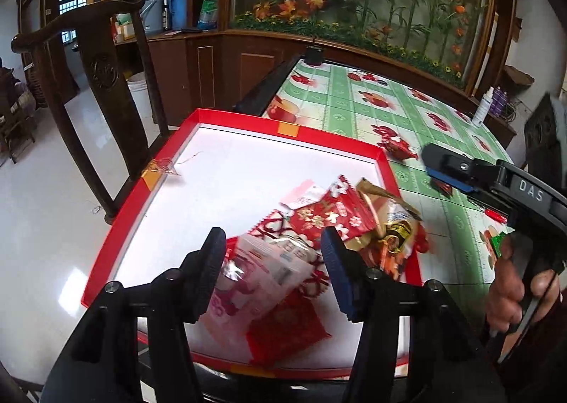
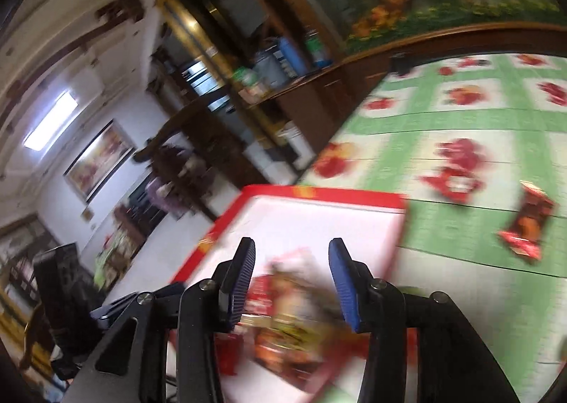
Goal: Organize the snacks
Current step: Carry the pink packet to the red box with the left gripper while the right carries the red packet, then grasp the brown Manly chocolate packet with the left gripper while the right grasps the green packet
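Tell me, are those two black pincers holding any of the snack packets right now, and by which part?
Neither holds anything. The left gripper and right gripper both stand open above the snack packets piled in the red tray, pads clear of the wrappers.

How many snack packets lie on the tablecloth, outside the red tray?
2, maybe more hidden. A red packet lies beyond the tray; a dark one lies to its right.
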